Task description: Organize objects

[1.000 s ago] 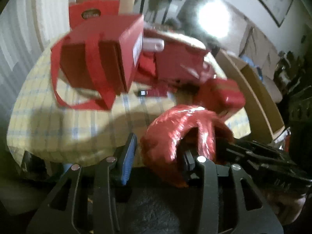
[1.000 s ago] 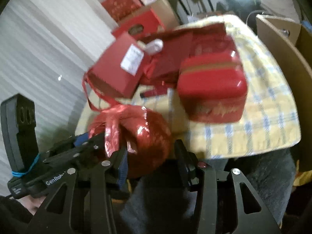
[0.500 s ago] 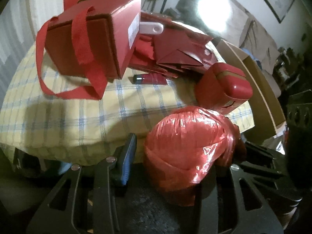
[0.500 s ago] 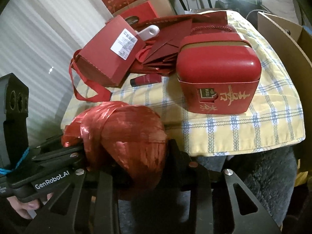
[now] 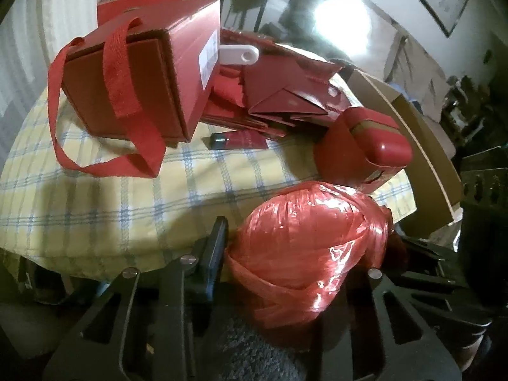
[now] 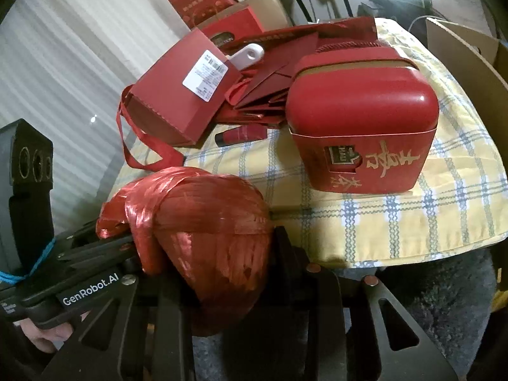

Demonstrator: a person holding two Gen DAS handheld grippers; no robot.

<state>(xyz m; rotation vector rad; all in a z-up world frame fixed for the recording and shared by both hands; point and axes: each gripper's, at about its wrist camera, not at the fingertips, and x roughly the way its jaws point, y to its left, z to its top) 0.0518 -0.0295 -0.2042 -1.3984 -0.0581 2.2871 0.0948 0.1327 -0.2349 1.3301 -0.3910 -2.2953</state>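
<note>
- Across the middle of both views lies the surface point(image 5: 95, 197), under a yellow cloth with blue-grey checks; its far end is hidden behind red goods and its near edge is cut off by the claws.
- To its right stands an open cardboard box point(image 6: 470, 50), cropped by the frame, its inside unseen.
- At the back left of the surface a red carton point(image 5: 143, 79) with a red strap handle carries a white barcode sticker, its print too small to read.
- Behind it, stacked boxes point(image 6: 197, 0) show gold print that I cannot make out.
- A red tin point(image 6: 362, 111) sits at the right, with gold brush characters on its sleeve and a small dark badge that is illegible.
- The ball of red raffia twine point(image 5: 311, 241) is off the surface, in the air just before its near edge.
- The left claw point(image 5: 301, 238) has just been closing, with the ball between its fingers; the near pad touches the ball and the other finger is hidden behind it. Its body reads "GenRobot.AI" in the right view.
- The right claw point(image 6: 212, 238) has just been closing and grips the ball's other side, one finger hidden.
- Folded red bags point(image 5: 285, 101) overlap between carton and tin.
- A white tag point(image 5: 238, 54) rests on them.
- A small red tube point(image 5: 239, 140) lies in front of them.
</note>
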